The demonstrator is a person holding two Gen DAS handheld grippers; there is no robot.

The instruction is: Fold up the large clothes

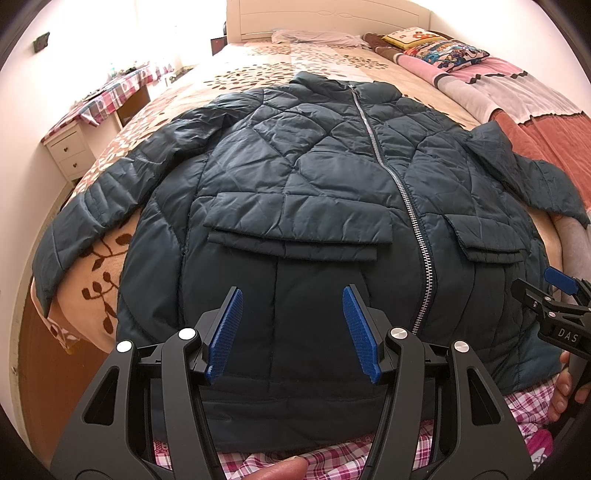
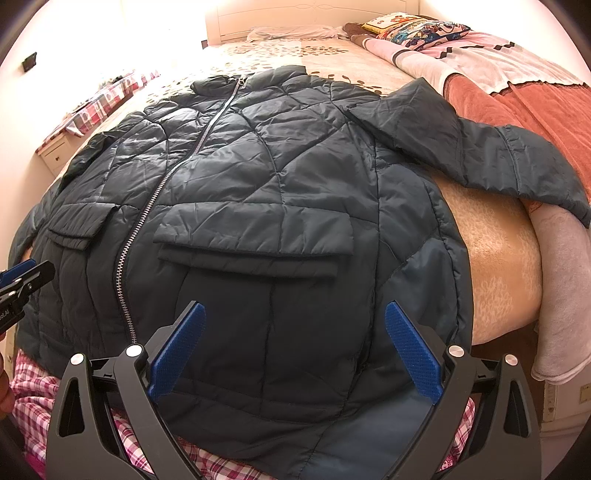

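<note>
left wrist view: a dark teal quilted jacket [image 1: 314, 192] lies front-up on a bed [image 1: 229, 70], collar toward the headboard [image 1: 325, 14] at 12 o'clock and hem toward the camera at 6 o'clock. its silver zipper [image 1: 399, 192] is closed and runs from the collar down toward 5 o'clock. one sleeve [image 1: 92, 210] stretches out toward 8 o'clock over the leaf-patterned bedcover; the other sleeve [image 1: 528, 173] reaches toward 3 o'clock. two flap pockets show, the nearer pocket [image 1: 295, 229] just above the left tool [image 1: 293, 334]. that tool hangs over the lower front panel with its blue pads [image 1: 225, 332] spread apart and nothing between them, so it is released. the right tool [image 1: 565, 295] enters at 3 o'clock, held by a hand [image 1: 565, 387]; from here its jaws are seen edge-on. pink checked fabric [image 1: 332, 458] shows below the hem at 6 o'clock. a small white nightstand [image 1: 70, 151] stands at 9 o'clock, and folded blankets [image 1: 480, 74] are piled at 1 o'clock.

right wrist view: the same jacket fills the frame, zipper [image 2: 173, 170] slanting toward 11 o'clock, a sleeve [image 2: 498, 158] lying toward 2 o'clock across the bed edge. the right tool [image 2: 295, 349] sits above the hem area below a flap pocket [image 2: 255, 240], blue pads [image 2: 413, 354] wide apart and gripping nothing: released. the left tool [image 2: 22, 284] peeks in at 9 o'clock.
</note>
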